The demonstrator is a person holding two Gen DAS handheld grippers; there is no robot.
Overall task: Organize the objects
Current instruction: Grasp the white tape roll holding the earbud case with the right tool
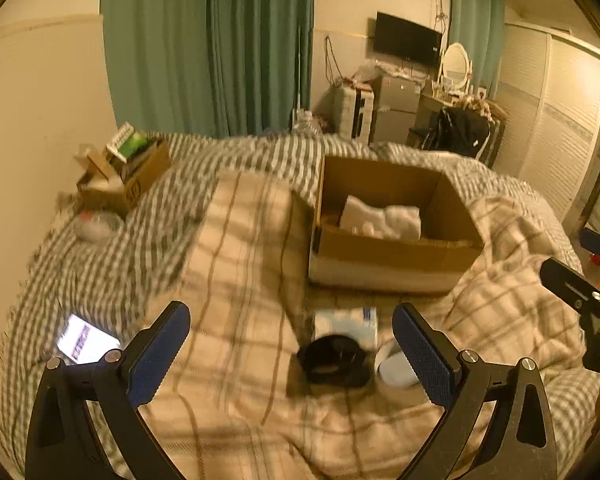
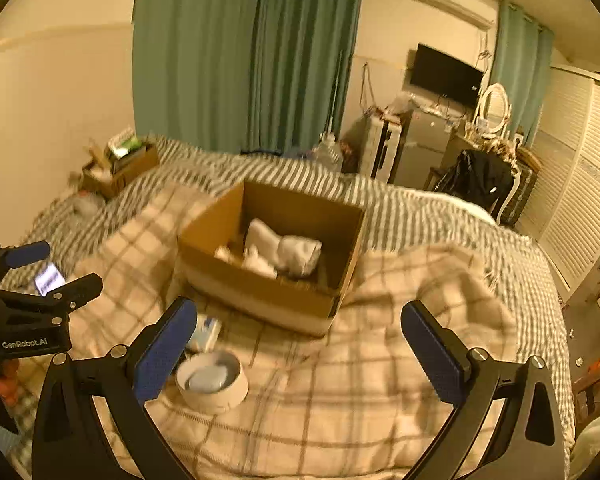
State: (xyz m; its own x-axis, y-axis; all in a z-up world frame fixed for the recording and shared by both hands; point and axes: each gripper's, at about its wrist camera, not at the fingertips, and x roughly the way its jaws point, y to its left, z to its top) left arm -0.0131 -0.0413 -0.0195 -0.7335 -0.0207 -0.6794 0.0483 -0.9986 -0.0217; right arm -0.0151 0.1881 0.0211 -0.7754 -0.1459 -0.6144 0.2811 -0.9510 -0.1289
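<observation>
An open cardboard box (image 1: 396, 248) (image 2: 260, 280) sits on the plaid blanket and holds white cloth items (image 1: 380, 218) (image 2: 284, 252). In front of it lie a black ring-shaped object (image 1: 334, 360), a white round container (image 1: 394, 366) (image 2: 212, 380) and a white-blue packet (image 1: 346, 322) (image 2: 206, 332). My left gripper (image 1: 292, 344) is open and empty above the blanket, with the black ring between its fingers' lines. My right gripper (image 2: 300, 344) is open and empty, with the white container by its left finger. The left gripper also shows in the right wrist view (image 2: 40, 280).
A lit phone (image 1: 86, 338) (image 2: 49, 278) lies on the striped bedding at the left. A second cardboard box (image 1: 124, 176) (image 2: 120, 168) with books stands by the wall. Green curtains, a TV, a dresser with a mirror and wardrobe doors stand beyond the bed.
</observation>
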